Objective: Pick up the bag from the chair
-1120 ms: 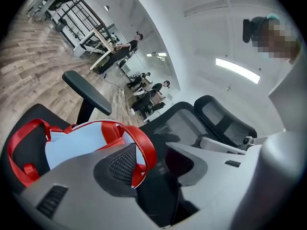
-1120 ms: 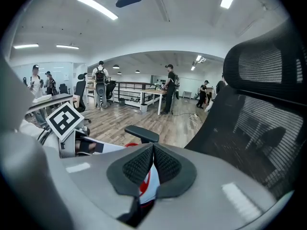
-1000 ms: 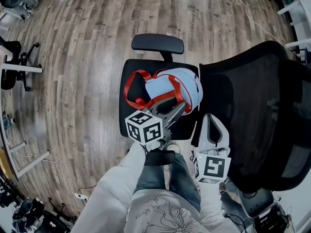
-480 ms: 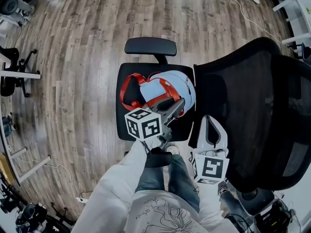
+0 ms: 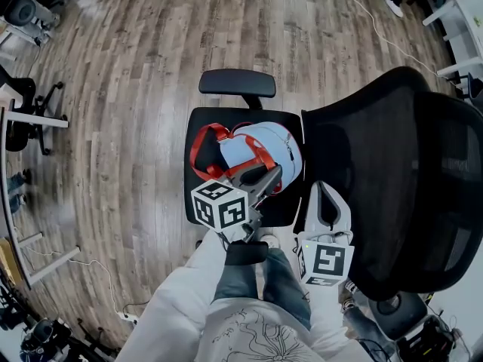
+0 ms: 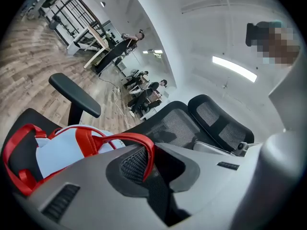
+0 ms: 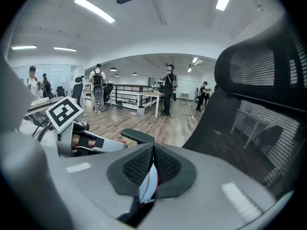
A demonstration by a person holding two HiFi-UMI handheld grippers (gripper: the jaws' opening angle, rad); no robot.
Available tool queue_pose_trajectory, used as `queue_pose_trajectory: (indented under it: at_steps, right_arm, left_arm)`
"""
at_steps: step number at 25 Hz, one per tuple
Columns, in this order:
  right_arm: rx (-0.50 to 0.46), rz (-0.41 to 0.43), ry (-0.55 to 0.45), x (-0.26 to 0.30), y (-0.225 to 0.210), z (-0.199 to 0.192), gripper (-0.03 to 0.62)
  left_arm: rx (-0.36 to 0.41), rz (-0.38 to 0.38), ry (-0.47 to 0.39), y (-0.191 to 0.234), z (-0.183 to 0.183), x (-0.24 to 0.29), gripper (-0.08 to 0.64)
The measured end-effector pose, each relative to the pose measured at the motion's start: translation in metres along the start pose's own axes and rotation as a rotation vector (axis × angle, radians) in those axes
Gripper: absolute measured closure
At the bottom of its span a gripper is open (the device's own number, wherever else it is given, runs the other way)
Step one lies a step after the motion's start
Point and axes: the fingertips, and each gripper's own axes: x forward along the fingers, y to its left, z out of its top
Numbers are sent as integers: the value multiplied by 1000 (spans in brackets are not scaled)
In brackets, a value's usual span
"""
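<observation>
A light blue bag [image 5: 253, 151] with red straps lies on the black seat [image 5: 202, 127] of an office chair. My left gripper [image 5: 266, 179] reaches over the bag's near side. In the left gripper view its jaws are shut on a red strap [image 6: 144, 145] that loops up from the bag [image 6: 62, 152]. My right gripper [image 5: 326, 194] hangs to the right of the seat, beside the mesh backrest [image 5: 377, 179]. It is shut, with its pads [image 7: 144, 164] meeting and nothing held; a sliver of the bag shows beyond them.
The chair's armrest [image 5: 236, 81] stands just past the bag, on the far side. Wooden floor surrounds the chair, with a cable [image 5: 377, 29] at top right and other chair bases [image 5: 30, 104] at the left. People and desks [image 7: 153, 97] stand far off.
My left gripper has drawn back slightly toward me with the strap between its jaws. The right gripper has stayed where it was.
</observation>
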Motion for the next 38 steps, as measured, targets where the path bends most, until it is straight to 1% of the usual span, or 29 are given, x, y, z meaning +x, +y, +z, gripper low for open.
queue_pose_trajectory:
  at_steps: [4,7,12,17,21,24,31,38]
  right_arm:
    - [-5,11,-32,-3,3,10,581]
    - [-4,17,-55,-6,3,19,581]
    - [33,22,-101,-15,5,37,581]
    - [21,44,-154,-24,11,66,582]
    - [22,69,-210,-29,18,91,583]
    - [24,86,-254,-32,22,112,583]
    - [36,122,-361,-45,34,161,583]
    - [52,135,-441,-68,36,196,583]
  left_arm:
    - [19,6,-37,-12,11,-12,514]
    - [50,12,-68,-26,23,-23,514]
    - [151,47,-137,-61,52,-51,512]
    - [256,84,-202,-102,85,-85,509]
    - [312,84,-285,-134,110,-112,509]
    - [355,105,-329,-151,127,-128,508]
    - [408,164,-425,-178,149,-168,505]
    - [483,219,-504,-208,159,-207,505]
